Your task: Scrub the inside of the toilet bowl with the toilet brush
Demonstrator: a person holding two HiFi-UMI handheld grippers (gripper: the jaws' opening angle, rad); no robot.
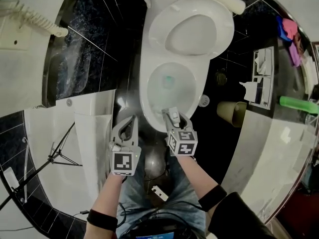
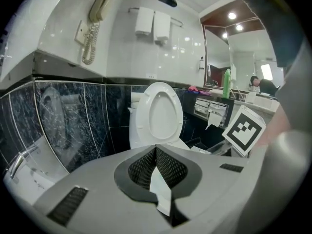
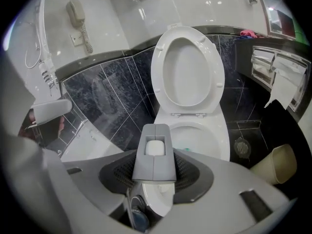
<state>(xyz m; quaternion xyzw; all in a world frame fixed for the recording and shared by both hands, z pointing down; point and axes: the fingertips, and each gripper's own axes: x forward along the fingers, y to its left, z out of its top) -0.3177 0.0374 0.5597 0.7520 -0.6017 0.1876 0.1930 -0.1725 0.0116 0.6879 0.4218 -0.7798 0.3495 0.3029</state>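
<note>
The right gripper [image 1: 177, 122] is clamped on the toilet brush [image 1: 173, 115]. In the right gripper view the brush's grey end [image 3: 154, 155], with a white inset, stands upright between the two mesh pads, which press on its sides. A white part of it runs back under the jaws toward 6 o'clock. The bristle end cannot be made out in any view.

The toilet bowl [image 1: 149, 98] lies just past the brush tip at 12 o'clock in the head view, and the brush hangs over the bowl's near rim without reaching inside. In the right gripper view the bowl [image 3: 207, 133] opens directly behind the grey end, with the raised lid [image 3: 187, 72] above it at 12 o'clock.

The left gripper [image 1: 129, 124] sits at 8 o'clock of the right one, beside the bowl's near left edge and clear of it. Its jaws are closed tip to tip and carry nothing; in its own view the left gripper's [image 2: 156, 152] pads meet in a V.

Both forearms come up from 6 o'clock in the head view, each with a dark band at the wrist. The right gripper tips steeply down into the bowl. The left gripper is held flatter, and its view looks across at the lid [image 2: 158, 113]. A bin [image 1: 230, 112] stands on the dark floor at 3 o'clock of the bowl.
</note>
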